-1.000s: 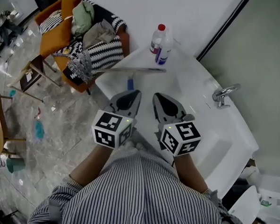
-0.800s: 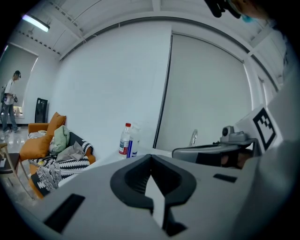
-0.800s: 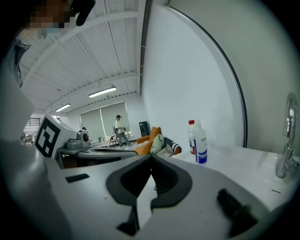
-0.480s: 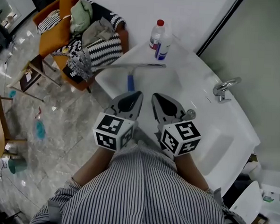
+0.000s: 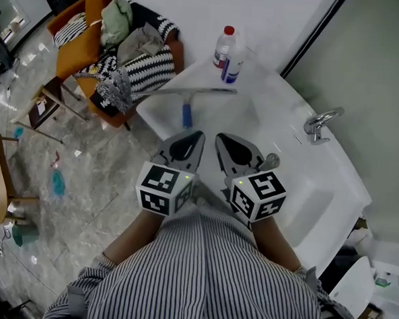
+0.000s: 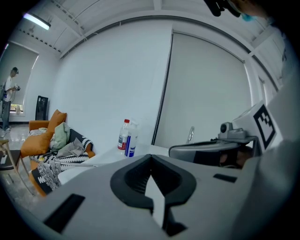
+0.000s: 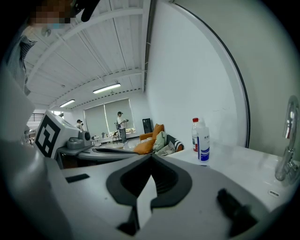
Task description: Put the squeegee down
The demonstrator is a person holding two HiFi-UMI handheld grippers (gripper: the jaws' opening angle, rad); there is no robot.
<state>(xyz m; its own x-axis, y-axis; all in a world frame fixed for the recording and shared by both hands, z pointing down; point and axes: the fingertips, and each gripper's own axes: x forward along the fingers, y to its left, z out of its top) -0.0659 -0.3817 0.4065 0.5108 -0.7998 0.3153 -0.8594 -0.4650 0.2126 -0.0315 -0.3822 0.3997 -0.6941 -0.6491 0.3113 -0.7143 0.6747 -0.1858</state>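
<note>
- Both grippers are held side by side in front of the person's striped shirt, pointing out over a white counter.
- Left gripper has its jaws fully together with nothing between them; its own view shows the dark pads meeting at the tip.
- Right gripper is likewise closed and empty, its pads meeting at the tip in its own view.
- Squeegee lies flat on the counter ahead of the left gripper, apart from both grippers. Its long blade runs across the counter near the corner, and its blue handle points back toward the person.
- Beyond the squeegee, near the wall, a red-capped bottle and a white spray bottle stand upright, just beside each other.
- A chrome faucet rises from the counter off to the right.
- To the left of the counter, an armchair is piled with orange cushions and black-and-white striped fabric.
</note>
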